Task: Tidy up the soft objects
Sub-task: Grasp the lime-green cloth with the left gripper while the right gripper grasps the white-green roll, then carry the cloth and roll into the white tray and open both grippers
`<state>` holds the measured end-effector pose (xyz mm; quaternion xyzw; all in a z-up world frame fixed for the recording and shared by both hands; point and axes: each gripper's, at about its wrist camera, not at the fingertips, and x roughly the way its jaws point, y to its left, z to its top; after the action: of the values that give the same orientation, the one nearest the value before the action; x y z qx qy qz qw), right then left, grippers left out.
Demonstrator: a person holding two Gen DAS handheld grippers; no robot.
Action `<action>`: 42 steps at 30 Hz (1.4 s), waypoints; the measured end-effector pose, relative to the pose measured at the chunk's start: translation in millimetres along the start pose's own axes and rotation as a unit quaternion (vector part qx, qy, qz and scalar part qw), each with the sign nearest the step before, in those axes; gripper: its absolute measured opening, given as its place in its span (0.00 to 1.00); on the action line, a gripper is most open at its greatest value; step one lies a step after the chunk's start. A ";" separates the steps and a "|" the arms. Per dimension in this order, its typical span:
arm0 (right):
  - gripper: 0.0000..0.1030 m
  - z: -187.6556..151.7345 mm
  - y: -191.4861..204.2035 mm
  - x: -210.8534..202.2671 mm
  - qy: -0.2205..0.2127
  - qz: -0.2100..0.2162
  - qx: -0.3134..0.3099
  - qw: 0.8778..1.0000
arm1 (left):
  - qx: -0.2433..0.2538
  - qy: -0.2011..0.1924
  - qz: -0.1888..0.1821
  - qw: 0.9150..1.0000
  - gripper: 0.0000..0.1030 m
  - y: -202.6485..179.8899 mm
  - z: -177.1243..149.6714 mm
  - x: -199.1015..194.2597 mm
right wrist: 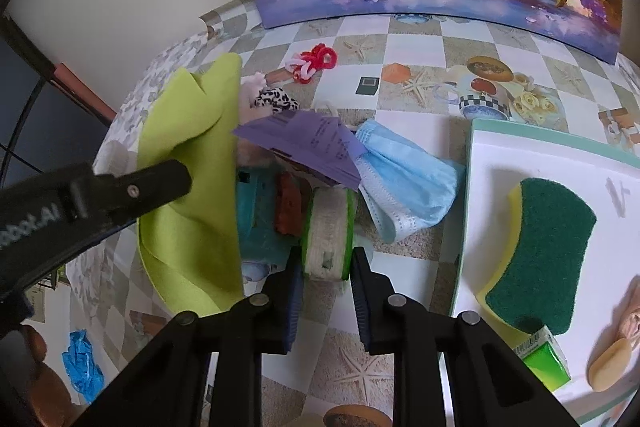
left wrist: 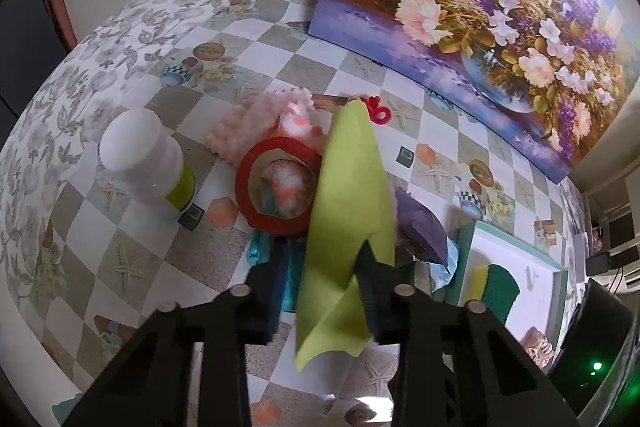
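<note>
Lime-green felt cloth [left wrist: 348,195], one thin limp sheet, hangs clenched in the left gripper [left wrist: 320,291], long axis running away from the jaws. The right gripper [right wrist: 326,283] clamps one white-and-green scrub pad [right wrist: 328,227], lengthwise between its fingers, beside a pleated blue mask [right wrist: 404,183] on the checked oilcloth
</note>
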<state>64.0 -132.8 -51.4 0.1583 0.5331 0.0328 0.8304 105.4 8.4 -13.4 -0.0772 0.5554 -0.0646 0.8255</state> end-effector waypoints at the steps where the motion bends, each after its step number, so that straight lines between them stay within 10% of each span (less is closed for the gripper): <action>1: 0.23 -0.1 -0.4 -1.4 -0.002 0.001 0.001 1.000 | 0.000 0.001 -0.005 1.000 0.20 -0.1 -0.1 0.9; 42: 0.22 -5.1 -44.4 -124.1 -0.147 -0.013 0.046 0.988 | 0.041 -0.134 -0.082 0.987 0.07 -20.8 -16.3 -94.3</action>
<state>1.0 -201.4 42.0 0.1928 0.4081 -0.0261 0.8920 54.6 5.3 70.2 -0.0965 0.4280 -0.1439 0.8870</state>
